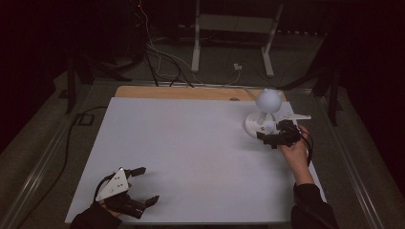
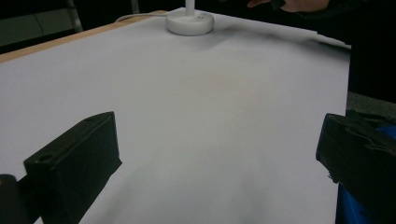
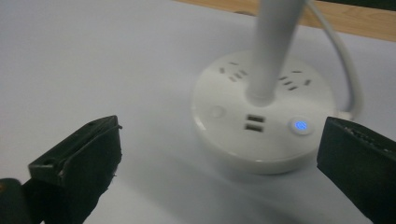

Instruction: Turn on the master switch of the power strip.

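Left gripper (image 1: 142, 185): jaws wide apart, empty, over the table's (image 1: 191, 157) near-left corner.
Lamp (image 1: 264, 114): white, round base at the table's far right, blue button lit.
Right gripper (image 1: 273, 133): jaws wide apart, empty, just beside the lamp base.

Lamp (image 1: 264, 117) at the table's (image 1: 191, 152) far right, right tongs (image 1: 273, 137) just before it, left tongs (image 1: 143, 186) near-left.

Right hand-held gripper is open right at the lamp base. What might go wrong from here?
The right hand-held gripper could bump the lamp base and slide it on the smooth white sheet. The lamp head sits high on a thin stem, so a push might tip it. A jaw could snag the cable.
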Demonstrator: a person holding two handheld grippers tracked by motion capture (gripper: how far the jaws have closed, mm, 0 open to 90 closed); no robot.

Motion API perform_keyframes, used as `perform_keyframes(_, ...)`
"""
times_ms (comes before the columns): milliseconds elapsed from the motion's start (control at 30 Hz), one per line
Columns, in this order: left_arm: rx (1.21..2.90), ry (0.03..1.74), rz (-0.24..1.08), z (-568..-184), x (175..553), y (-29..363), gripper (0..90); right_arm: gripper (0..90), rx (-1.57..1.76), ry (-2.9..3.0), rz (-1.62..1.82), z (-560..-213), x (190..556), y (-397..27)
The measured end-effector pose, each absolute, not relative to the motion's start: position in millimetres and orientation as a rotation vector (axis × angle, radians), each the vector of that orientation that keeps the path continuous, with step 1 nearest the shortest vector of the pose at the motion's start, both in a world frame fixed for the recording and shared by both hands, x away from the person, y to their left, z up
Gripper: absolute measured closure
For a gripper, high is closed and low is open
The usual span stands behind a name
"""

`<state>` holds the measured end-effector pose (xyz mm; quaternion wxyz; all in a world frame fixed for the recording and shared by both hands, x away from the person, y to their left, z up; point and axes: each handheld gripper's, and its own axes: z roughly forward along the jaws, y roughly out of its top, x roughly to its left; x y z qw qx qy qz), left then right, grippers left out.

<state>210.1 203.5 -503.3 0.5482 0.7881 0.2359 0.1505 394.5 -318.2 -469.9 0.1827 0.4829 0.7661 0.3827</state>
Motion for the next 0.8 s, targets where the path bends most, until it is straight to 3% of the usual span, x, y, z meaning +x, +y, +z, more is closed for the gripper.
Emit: perform_keyframes(800, 1.867, 0.556, 0.353, -503.0, 210.0, 203.9, 0.0, 0.0, 1.282, 2.214, 1.197, -479.5, 338.0, -298.8)
